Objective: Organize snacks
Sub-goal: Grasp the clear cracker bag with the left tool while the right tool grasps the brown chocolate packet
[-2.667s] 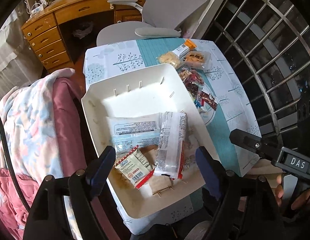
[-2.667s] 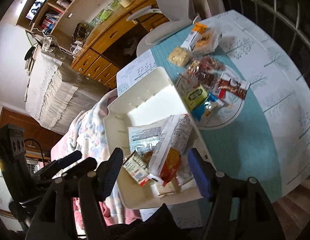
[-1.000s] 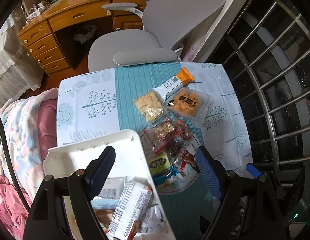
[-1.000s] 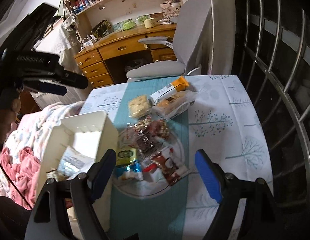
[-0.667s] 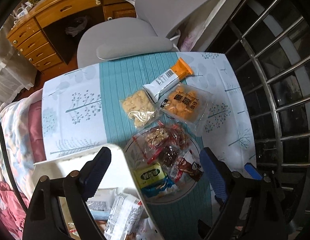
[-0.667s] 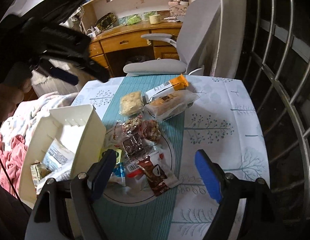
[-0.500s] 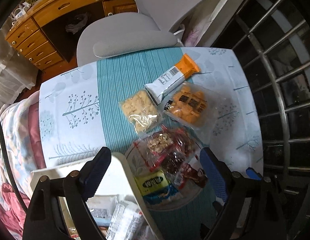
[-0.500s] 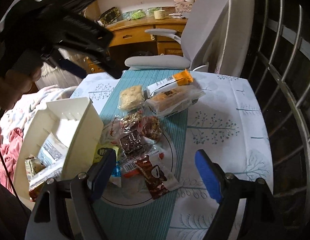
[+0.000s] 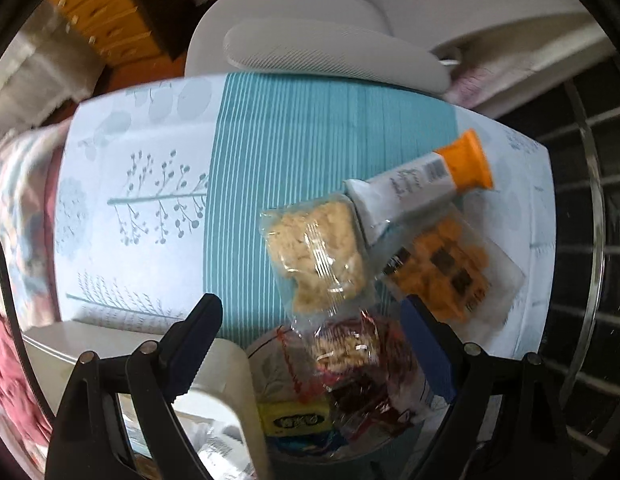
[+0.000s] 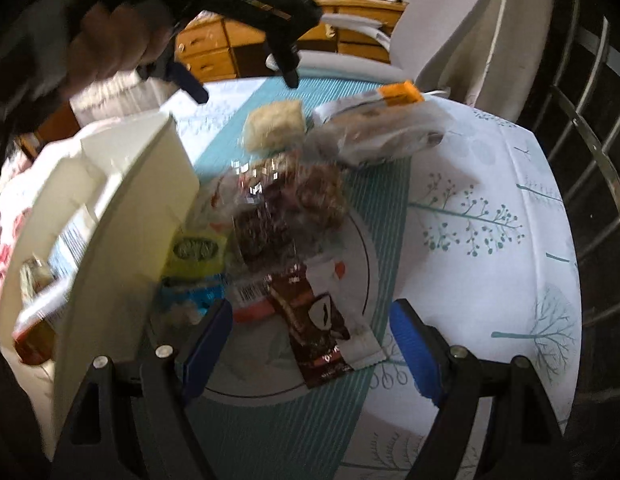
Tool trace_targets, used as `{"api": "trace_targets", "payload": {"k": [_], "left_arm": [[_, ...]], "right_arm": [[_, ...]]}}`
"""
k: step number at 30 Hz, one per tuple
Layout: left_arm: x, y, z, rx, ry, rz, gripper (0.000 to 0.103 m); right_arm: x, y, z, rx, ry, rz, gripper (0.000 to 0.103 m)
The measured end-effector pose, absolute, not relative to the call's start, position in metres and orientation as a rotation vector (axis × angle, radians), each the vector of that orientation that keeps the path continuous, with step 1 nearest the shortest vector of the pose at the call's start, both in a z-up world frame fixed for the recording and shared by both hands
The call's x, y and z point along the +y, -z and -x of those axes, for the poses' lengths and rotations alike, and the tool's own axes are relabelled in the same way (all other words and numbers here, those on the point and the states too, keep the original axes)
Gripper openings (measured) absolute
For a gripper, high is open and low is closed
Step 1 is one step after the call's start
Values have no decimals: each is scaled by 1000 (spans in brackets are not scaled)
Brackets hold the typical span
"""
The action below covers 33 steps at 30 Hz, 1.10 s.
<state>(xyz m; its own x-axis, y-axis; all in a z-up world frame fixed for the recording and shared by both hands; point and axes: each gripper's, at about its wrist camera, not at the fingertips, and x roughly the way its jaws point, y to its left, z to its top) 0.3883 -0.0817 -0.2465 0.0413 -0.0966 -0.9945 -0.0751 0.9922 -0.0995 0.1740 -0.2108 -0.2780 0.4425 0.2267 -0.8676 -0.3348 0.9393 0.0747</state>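
Observation:
Snack packets lie on a table: a pale cracker bag (image 9: 316, 248), an orange-capped bar (image 9: 426, 184), an orange snack bag (image 9: 450, 268), red nut packs (image 9: 358, 352) and a yellow packet (image 9: 295, 420). A white bin (image 10: 121, 208) with packets inside stands at the left. My left gripper (image 9: 314, 344) is open above the cracker bag and nut packs. My right gripper (image 10: 310, 344) is open low over a brown packet (image 10: 318, 328). The left gripper also shows in the right wrist view (image 10: 245, 76), above the table's far side.
A grey office chair (image 9: 310, 40) stands behind the table, a wooden desk (image 10: 237, 48) beyond it. Metal window bars (image 10: 590, 140) run along the right. A pink blanket (image 9: 13, 240) lies to the left of the bin.
Both grippers have moved forward and lower, from over the bin toward the loose snacks. The left one now hangs over the cracker bag, the right one near the brown packet. Both stayed open.

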Motion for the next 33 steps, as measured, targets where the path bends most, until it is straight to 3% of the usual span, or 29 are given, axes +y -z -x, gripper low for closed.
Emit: {"api": "trace_targets", "payload": {"k": [7,10,12,16,18,33], "left_arm": [[-76,274,-398,1576,-40,202,89],[-76,282,-401,1589,-54,216,84],[-77,287,-403,1593,-60,224,79],[-75,294,-407,1601,-55,271,69],[-76,297,-408,1601,-54,286,68],[-68,307,-414,1633,-43,391,48]], "right_arm": [[-207,303,-174,1090,-358,175,81],[-203,309,-174,1095,-373,195,79],[-201,312,-175,1100,-374,212,71],[-198,316,-176,1095,-376,242,65],[-198,314,-177,1092,-381,247,53],[-213,309,-178,1175,-339,235,49]]}}
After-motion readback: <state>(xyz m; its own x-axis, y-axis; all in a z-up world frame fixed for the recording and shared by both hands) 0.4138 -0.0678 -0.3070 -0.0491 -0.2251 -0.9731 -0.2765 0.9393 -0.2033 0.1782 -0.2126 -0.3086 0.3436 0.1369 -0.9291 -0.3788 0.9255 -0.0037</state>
